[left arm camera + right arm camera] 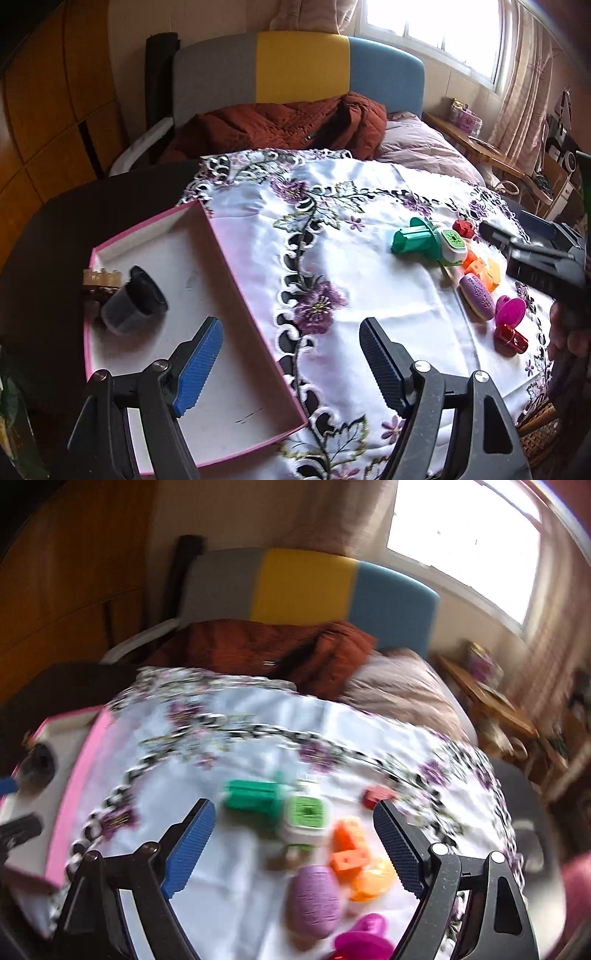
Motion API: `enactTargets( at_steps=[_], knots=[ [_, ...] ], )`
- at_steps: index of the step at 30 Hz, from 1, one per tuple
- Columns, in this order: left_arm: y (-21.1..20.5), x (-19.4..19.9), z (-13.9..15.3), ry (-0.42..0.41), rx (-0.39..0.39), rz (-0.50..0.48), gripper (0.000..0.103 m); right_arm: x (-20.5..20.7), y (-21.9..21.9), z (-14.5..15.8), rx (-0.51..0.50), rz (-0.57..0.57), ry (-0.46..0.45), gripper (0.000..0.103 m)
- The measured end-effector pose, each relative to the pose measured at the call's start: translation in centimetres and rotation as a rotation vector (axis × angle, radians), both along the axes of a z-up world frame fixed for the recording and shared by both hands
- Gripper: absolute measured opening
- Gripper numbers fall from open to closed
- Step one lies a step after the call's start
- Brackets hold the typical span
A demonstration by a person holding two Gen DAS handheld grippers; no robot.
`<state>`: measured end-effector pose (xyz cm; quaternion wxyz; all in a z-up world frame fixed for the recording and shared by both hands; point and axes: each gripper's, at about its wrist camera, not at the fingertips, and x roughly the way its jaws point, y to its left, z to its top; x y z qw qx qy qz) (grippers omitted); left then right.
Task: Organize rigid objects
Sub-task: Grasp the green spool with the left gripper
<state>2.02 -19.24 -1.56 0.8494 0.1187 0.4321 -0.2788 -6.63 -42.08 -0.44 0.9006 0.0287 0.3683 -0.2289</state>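
A pink-edged white box point(236, 369) lies on the left of the embroidered cloth point(369, 295) and holds a black cup point(133, 300) and a tan block point(101, 277). My left gripper point(291, 354) is open and empty above the box's right wall. Small toys lie in a cluster at the right: a green stamp tool point(424, 240), orange pieces point(484, 271), a purple oval point(476, 296), a magenta piece point(511, 312), red pieces point(511, 339). My right gripper point(295, 834) is open and empty just above the green tool point(255, 797), orange pieces point(351, 853) and purple oval point(314, 897). The right wrist view is blurred.
The cloth covers a dark round table point(55, 240). A bed with a rust-red quilt point(277, 125) and a grey, yellow and blue headboard point(303, 66) stands behind. A wooden shelf point(476, 144) runs under the window at the right. The box also shows in the right wrist view point(77, 775).
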Motion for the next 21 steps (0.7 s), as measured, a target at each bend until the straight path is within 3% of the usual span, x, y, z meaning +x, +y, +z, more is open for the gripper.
enactTargets(
  at_steps=[2,5,12,14,18,21],
  knots=[
    [-1.1,0.4,-0.5,0.042,-0.013,-0.021,0.078,-1.1,-3.1,-0.4,0.025,-0.118,-0.033,0.088],
    [-3.2,0.9,-1.1,0.086,-0.025,-0.053,0.078,-2.7,-7.4,-0.9,0.171,-0.287,-0.075,0.088],
    [-9.2,2.5,-2.7,0.151,-0.021,-0.128,0.077,-3.8,-10.1,-1.7,0.293,-0.391,-0.091,0.088],
    [-11.0,2.5,-2.8,0.082,0.023,-0.153,0.077,-3.9,-10.1,-1.7,0.297,-0.396,-0.092,0.088],
    [-15.1,2.1,-3.5,-0.037,0.129,-0.321,0.077,-3.7,-10.1,-2.1,0.311,-0.385,-0.082,0.089],
    [-17.4,1.9,-3.7,-0.065,0.149,-0.448,0.077,-3.4,-10.0,-2.2,0.310,-0.376,-0.071,0.089]
  ],
)
